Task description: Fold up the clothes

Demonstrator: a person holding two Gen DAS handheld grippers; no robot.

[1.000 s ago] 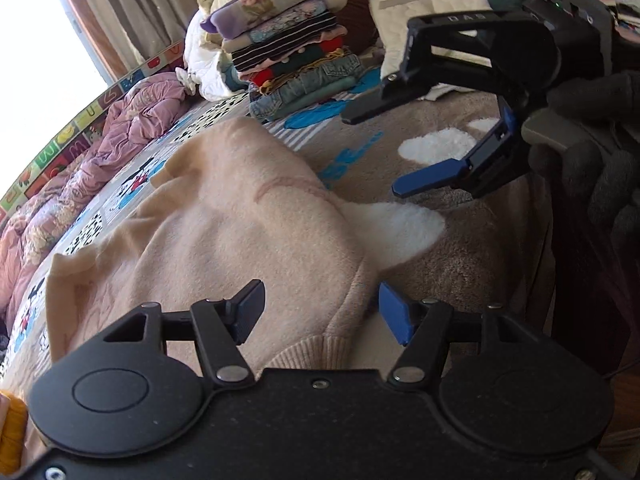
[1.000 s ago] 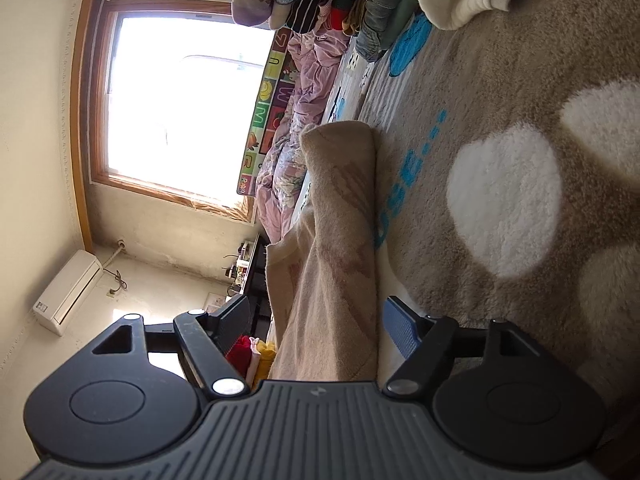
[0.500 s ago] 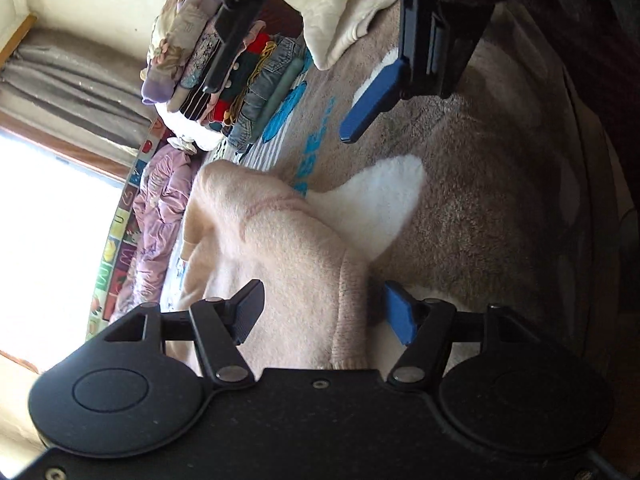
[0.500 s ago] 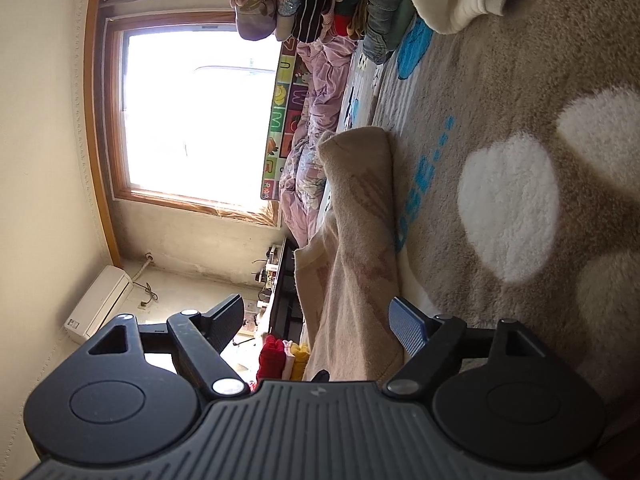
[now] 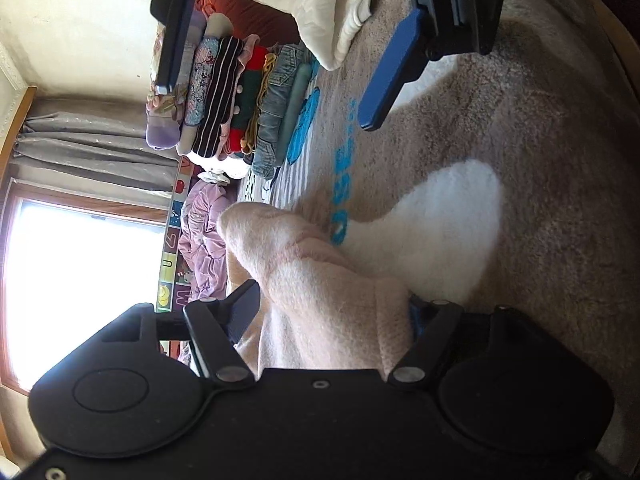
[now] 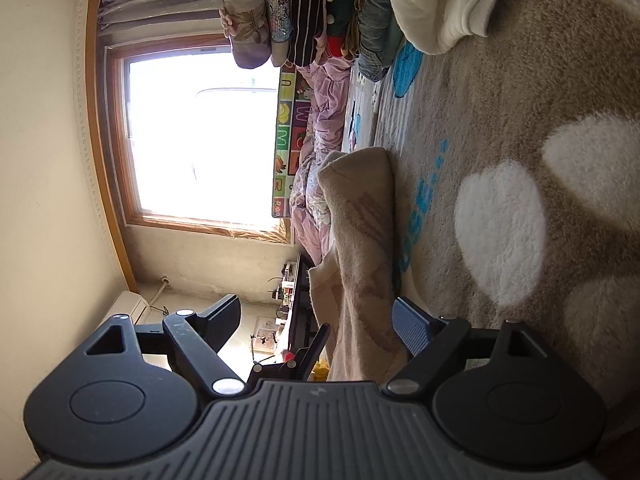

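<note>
The left tongs stood wide apart around a bunched fold of the pale pink sweater; whether the pads pressed the cloth could not be told. The sweater lay on a brown fleece blanket with a white patch and blue letters. Above, the right tongs hung open, one blue finger angled down. Farther back stood a stack of folded clothes, a white quilt, a purple duvet, grey curtains and a bright window.
</note>
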